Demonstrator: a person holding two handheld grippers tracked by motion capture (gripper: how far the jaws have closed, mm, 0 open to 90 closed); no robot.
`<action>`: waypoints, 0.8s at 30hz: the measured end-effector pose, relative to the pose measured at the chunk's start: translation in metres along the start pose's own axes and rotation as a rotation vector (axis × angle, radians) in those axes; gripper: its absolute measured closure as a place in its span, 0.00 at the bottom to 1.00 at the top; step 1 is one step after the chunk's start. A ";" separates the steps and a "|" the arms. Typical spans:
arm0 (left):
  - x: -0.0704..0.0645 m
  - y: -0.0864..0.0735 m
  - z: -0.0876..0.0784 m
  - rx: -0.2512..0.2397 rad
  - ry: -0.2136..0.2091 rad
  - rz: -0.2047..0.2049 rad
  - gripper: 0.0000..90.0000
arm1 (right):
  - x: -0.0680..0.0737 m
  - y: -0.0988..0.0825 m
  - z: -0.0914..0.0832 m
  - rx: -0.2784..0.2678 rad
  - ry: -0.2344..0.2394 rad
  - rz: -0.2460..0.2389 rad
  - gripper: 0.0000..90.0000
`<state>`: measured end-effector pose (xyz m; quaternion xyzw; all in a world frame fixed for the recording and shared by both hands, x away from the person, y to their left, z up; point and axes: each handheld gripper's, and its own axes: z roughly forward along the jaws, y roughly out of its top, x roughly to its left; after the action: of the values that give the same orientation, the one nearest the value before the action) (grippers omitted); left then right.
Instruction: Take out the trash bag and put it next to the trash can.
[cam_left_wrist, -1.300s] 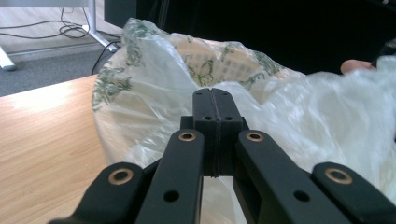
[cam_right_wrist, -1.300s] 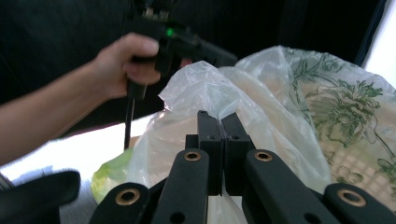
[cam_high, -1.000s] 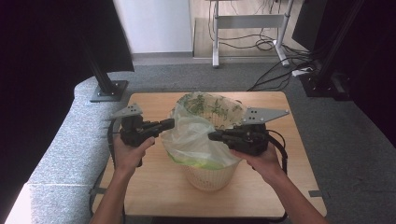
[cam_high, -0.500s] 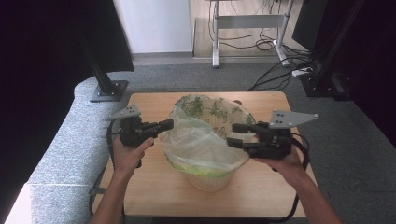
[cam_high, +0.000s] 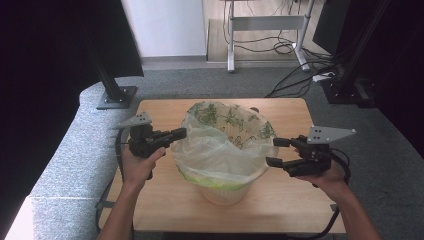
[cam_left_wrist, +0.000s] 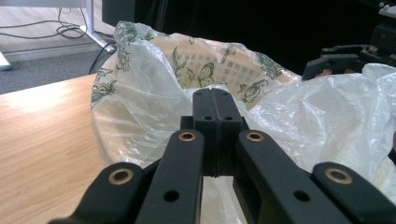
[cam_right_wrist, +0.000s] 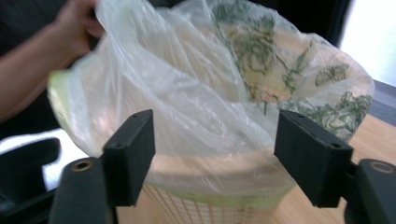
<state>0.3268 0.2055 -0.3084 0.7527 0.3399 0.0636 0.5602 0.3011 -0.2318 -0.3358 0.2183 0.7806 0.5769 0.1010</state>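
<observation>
Bag (cam_high: 220, 150) half fitted over basket (cam_high: 222, 189): left claw (cam_high: 176, 134) stays clamped on its edge; right claw (cam_high: 279, 152), just opening, holds nothing; near rim remains.

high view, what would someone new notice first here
A pale basket lined with a clear, leaf-printed plastic bag stands mid-table. The left tongs are shut on the bag's edge. The right tongs, whose jaws have just been opening, stand open beside the bag's right side, with nothing between them.
</observation>
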 end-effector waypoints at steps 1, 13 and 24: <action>0.000 0.000 0.000 0.001 0.000 0.002 1.00 | 0.001 0.000 0.001 0.013 -0.015 -0.010 0.39; 0.002 0.000 -0.005 -0.018 0.001 -0.002 1.00 | 0.010 0.017 0.007 0.038 -0.177 -0.095 0.99; 0.000 0.003 0.000 -0.017 -0.005 0.005 1.00 | 0.007 0.045 0.014 -0.103 -0.199 -0.093 1.00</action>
<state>0.3283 0.2056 -0.3054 0.7489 0.3363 0.0660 0.5672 0.3106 -0.2062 -0.2973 0.2326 0.7455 0.5863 0.2154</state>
